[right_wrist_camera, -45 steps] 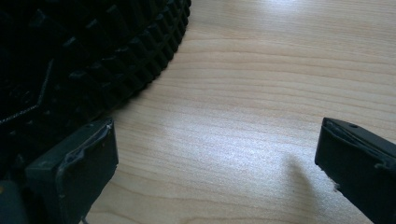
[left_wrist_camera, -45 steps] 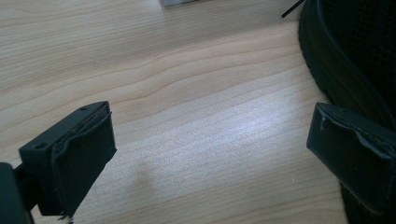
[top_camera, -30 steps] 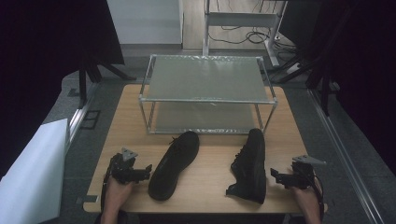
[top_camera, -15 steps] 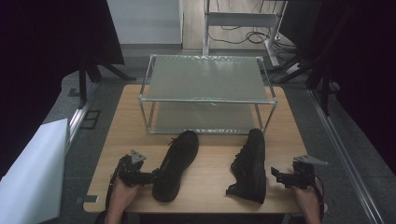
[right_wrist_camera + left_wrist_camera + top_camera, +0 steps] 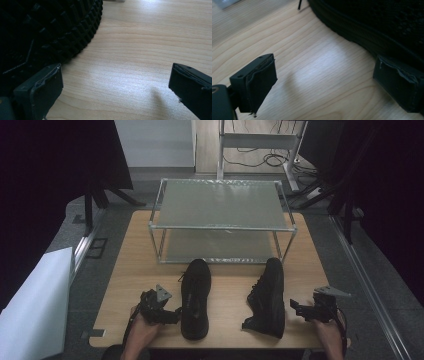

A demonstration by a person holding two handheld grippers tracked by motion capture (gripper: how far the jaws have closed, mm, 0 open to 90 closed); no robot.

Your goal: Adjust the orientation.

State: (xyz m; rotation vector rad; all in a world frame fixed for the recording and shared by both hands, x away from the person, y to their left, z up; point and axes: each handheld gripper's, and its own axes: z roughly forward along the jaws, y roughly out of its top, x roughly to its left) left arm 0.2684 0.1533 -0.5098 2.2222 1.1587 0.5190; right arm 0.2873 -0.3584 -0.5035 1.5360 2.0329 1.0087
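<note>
Both sets of fingers spread, empty; left gripper beside upright shoe. Could shove shoe sideways instead of clamping.

Two shoes (side by side) before a rack.

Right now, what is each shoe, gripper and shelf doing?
Left shoe: upright on its sole, on the table.
Right shoe: tipped on its side, tread facing right.
Left gripper: open, beside the left shoe.
Right gripper: open, holding nothing.
Rack: both shelves bare.
</note>
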